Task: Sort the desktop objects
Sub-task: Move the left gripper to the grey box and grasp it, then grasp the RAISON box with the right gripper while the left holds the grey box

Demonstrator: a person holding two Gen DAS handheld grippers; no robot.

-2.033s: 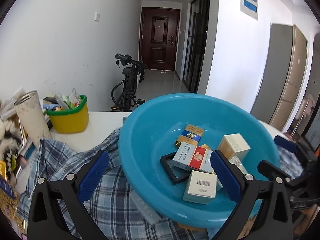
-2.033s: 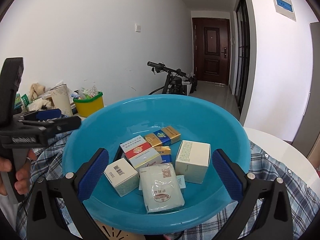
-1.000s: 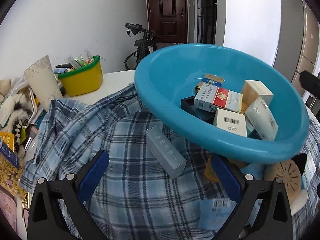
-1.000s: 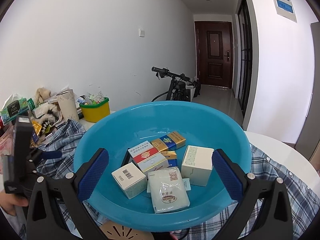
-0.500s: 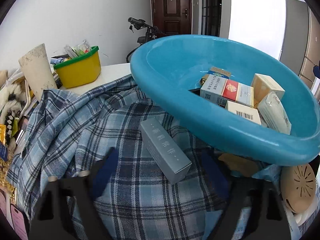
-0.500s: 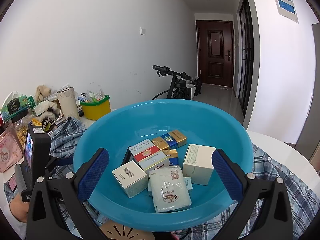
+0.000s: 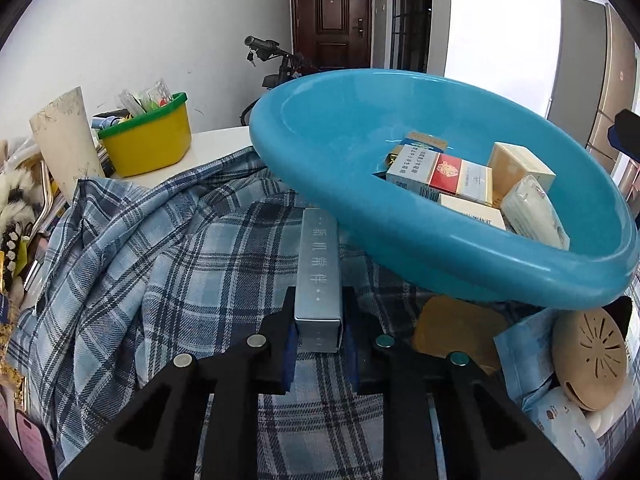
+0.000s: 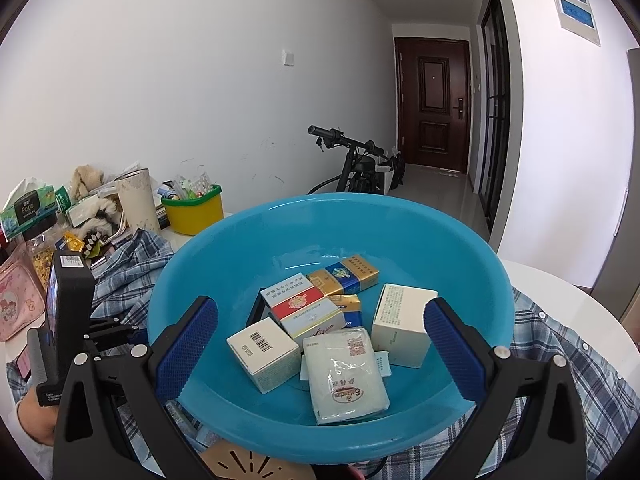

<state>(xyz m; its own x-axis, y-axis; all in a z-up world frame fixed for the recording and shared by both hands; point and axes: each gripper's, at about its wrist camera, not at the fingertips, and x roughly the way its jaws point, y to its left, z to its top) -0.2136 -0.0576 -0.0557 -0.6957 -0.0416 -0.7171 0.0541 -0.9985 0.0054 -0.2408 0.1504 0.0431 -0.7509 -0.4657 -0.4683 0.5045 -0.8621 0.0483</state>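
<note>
Your left gripper (image 7: pixel 319 334) has just closed on the grey box (image 7: pixel 319 276), basin (image 7: pixel 460 248) at two o'clock; your right gripper (image 8: pixel 320 344) stands wide.

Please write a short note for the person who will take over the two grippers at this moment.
Left gripper: fingers just closed on the near end of the long grey box, which lies on the plaid shirt beside the blue basin.
Right gripper: open, empty, in front of the basin.
Done: several small boxes and a tissue pack in the basin.
Left: probably lift the grey box into the basin.
</note>
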